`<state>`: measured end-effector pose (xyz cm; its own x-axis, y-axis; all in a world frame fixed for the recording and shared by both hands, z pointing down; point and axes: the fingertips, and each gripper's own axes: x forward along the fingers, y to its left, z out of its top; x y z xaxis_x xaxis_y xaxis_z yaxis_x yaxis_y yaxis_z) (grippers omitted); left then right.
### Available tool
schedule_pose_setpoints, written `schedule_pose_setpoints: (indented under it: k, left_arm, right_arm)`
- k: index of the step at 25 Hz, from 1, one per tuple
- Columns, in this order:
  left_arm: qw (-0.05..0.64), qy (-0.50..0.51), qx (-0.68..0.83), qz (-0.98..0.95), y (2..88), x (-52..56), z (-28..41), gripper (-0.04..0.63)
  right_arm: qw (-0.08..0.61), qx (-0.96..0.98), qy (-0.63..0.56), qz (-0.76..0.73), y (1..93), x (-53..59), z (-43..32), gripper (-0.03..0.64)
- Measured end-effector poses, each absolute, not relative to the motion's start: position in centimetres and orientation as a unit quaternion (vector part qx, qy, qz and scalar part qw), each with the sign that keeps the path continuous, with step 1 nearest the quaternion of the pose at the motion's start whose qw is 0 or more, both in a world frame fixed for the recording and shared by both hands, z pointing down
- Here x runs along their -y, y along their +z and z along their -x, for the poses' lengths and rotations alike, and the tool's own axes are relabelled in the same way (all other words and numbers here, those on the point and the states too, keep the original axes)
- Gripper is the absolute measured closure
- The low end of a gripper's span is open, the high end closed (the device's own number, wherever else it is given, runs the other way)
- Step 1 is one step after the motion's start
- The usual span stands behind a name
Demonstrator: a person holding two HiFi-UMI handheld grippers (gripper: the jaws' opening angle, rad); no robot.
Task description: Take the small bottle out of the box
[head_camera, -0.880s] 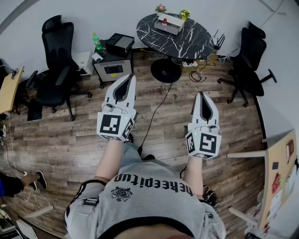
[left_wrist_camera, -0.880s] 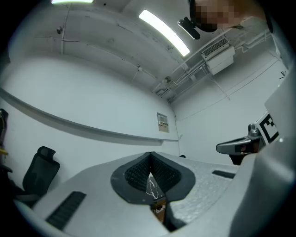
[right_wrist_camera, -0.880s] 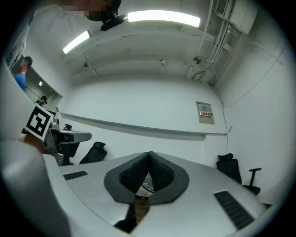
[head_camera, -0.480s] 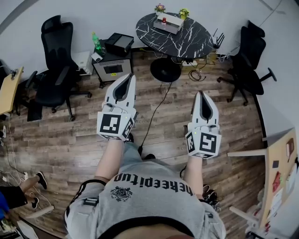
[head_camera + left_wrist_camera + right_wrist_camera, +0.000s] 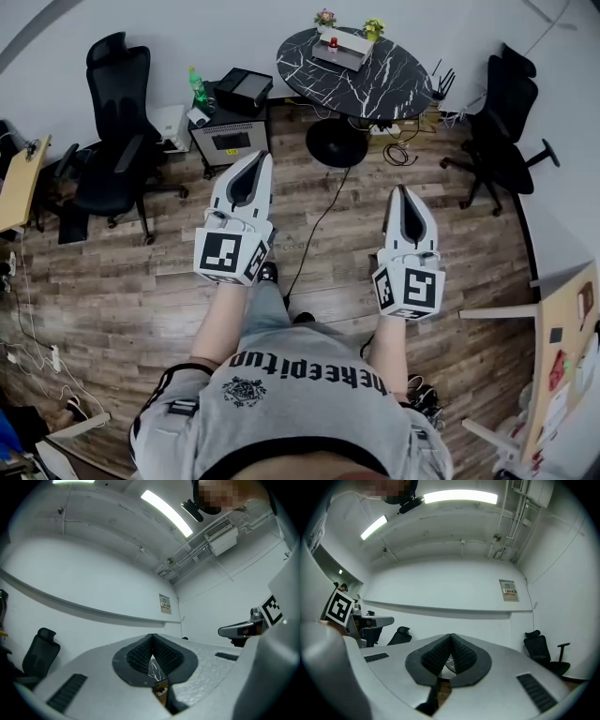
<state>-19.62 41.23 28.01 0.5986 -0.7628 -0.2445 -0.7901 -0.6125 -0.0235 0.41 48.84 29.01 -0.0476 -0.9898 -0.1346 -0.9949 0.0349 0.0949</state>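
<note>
A white box (image 5: 343, 49) stands on the far side of the round black marble table (image 5: 380, 82), well ahead of me. A small red bottle (image 5: 330, 41) shows at the box's left end; whether it stands in or beside the box I cannot tell. My left gripper (image 5: 266, 155) and right gripper (image 5: 403, 188) are held side by side at waist height over the wooden floor, pointing toward the table and far short of it. Both are shut with nothing between the pads. In the left gripper view the left gripper (image 5: 152, 635) is tilted upward at the wall, and in the right gripper view the right gripper (image 5: 451, 635) is tilted the same way.
Two small flower pots (image 5: 324, 17) flank the box. A black office chair (image 5: 117, 122) stands left, another (image 5: 502, 122) right of the table. A low cabinet with a printer (image 5: 230, 127) and a green bottle (image 5: 197, 86) sits between. A cable (image 5: 314, 230) runs across the floor. A wooden desk (image 5: 562, 347) lies at right.
Both grippers stay shut and have hardly moved. Another person's leg and shoe at the lower left have slid out of view. The head view has shifted slightly.
</note>
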Motion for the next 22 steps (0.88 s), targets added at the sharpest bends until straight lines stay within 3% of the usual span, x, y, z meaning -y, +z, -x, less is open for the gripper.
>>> schedule_pose_setpoints:
  k: [22]
  left_arm:
    - [0.062,0.11,-0.403,0.907,27.1,-17.4,18.7,0.591]
  right_arm:
    - [0.029,-0.703,0.091,0.704,27.5,-25.9,-0.2,0.618]
